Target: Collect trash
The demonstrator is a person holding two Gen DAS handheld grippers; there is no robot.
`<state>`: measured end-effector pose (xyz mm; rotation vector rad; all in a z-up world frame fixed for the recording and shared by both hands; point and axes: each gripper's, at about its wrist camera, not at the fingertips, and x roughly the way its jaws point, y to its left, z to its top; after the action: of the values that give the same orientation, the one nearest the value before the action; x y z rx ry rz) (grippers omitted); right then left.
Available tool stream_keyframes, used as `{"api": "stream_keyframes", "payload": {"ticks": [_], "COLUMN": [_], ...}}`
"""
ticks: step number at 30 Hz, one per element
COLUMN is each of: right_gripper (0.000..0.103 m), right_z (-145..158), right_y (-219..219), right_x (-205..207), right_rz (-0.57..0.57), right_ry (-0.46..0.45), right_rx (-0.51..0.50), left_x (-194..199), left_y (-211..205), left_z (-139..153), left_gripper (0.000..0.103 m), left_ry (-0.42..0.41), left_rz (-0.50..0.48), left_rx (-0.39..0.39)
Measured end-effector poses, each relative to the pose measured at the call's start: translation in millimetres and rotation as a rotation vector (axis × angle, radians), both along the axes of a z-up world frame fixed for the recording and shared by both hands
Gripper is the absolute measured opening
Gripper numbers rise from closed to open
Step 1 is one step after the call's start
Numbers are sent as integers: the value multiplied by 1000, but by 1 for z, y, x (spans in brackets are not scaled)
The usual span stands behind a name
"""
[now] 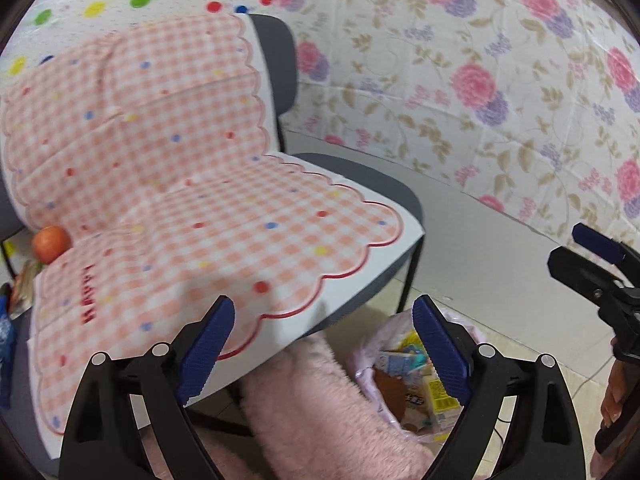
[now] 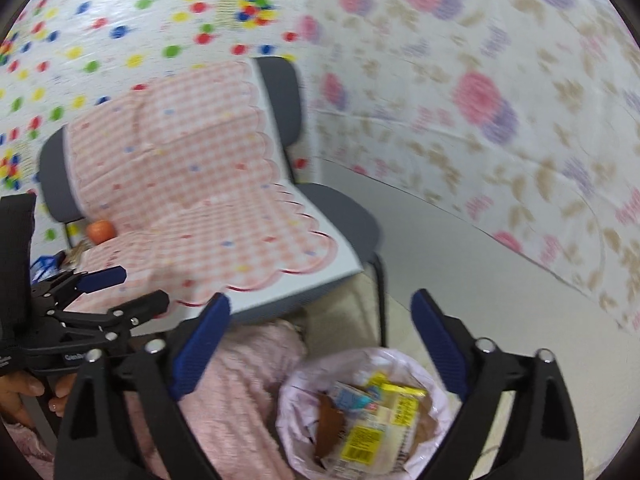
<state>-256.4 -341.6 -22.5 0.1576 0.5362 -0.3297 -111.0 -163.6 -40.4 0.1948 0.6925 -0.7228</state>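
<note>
Pink-lined bin [image 2: 366, 412] whole only in right view; both grippers' fingers [image 1: 208, 344] wide apart, empty.

A pink checked cloth [image 1: 192, 184] drapes the grey chair [image 1: 276, 60] (floral sheet [image 1: 460, 92] behind), orange [image 1: 51, 243] beside it.
</note>
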Motion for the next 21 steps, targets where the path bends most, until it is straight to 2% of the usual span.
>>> {"api": "stream_keyframes", "payload": {"ticks": [4, 10, 13, 15, 21], "right_gripper": [97, 97, 97, 97, 97], "right_z": [15, 31, 39, 44, 64], "right_y": [18, 44, 60, 69, 72], "right_x": [15, 48, 59, 61, 55], "right_rz": [80, 234, 282, 304, 342], "right_ry": [-6, 9, 53, 54, 34], "right_rx": [-2, 50, 15, -18, -13], "left_x": [4, 17, 15, 11, -8], "left_y": [28, 79, 100, 110, 138], "left_z": [10, 28, 39, 47, 67], "left_gripper": [90, 91, 93, 93, 93], "left_ry": [1, 26, 2, -9, -34], "left_rz": [90, 301, 379, 412, 510], "left_rx": [25, 63, 93, 115, 155]}}
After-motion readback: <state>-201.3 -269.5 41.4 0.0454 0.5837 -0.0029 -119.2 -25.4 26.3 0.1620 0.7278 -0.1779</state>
